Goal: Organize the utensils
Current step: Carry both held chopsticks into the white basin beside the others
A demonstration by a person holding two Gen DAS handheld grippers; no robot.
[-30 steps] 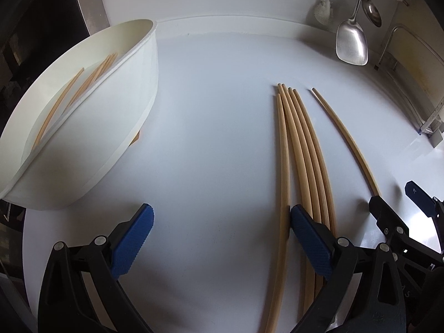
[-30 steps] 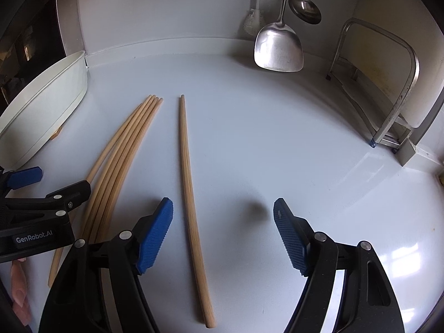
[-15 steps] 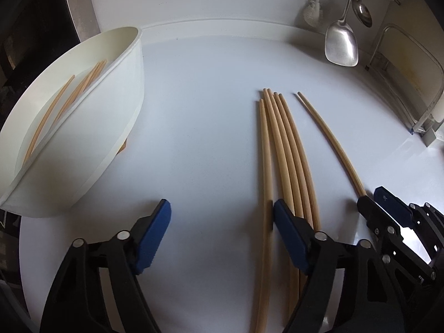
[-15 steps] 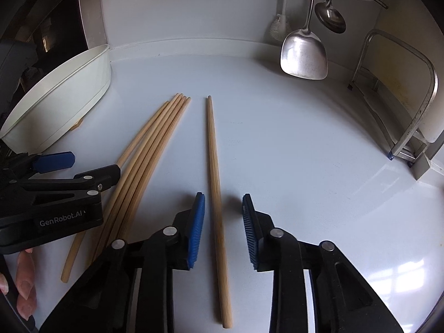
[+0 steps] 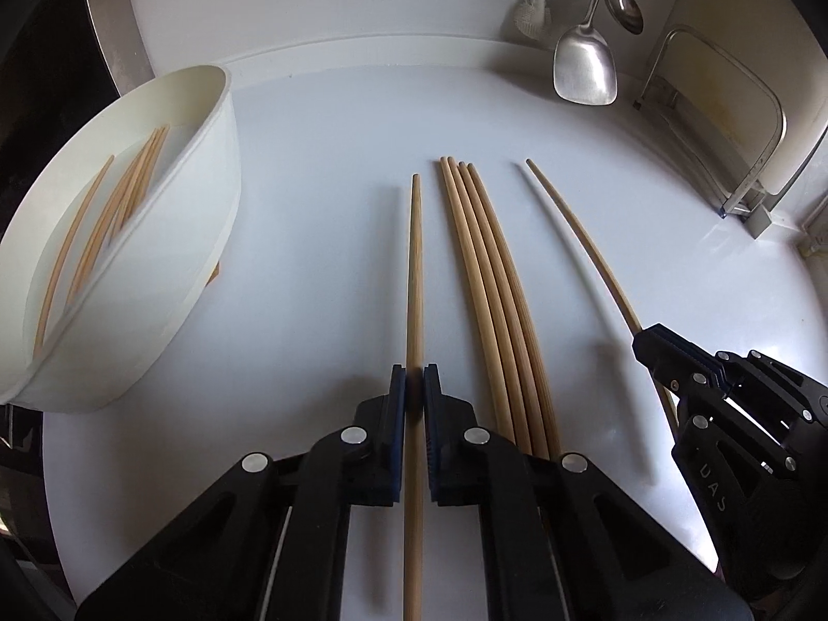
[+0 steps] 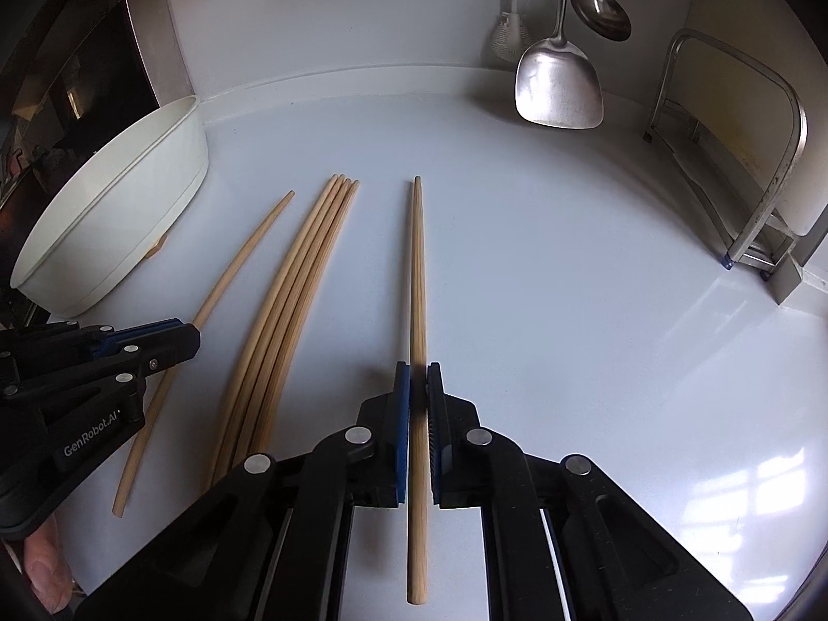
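Here, going left to right, a pale wooden chopstick (image 5: 414, 279) is clenched in the left tool (image 5: 413, 393), four loose chopsticks (image 5: 491, 284) lie on the white desk (image 5: 321, 165), and a second wooden chopstick (image 6: 417, 279) is gripped in the right tool (image 6: 418, 388). Each is judged light, stiff and slippery, best held mid-length. Long axes run near to far, thin tips far.
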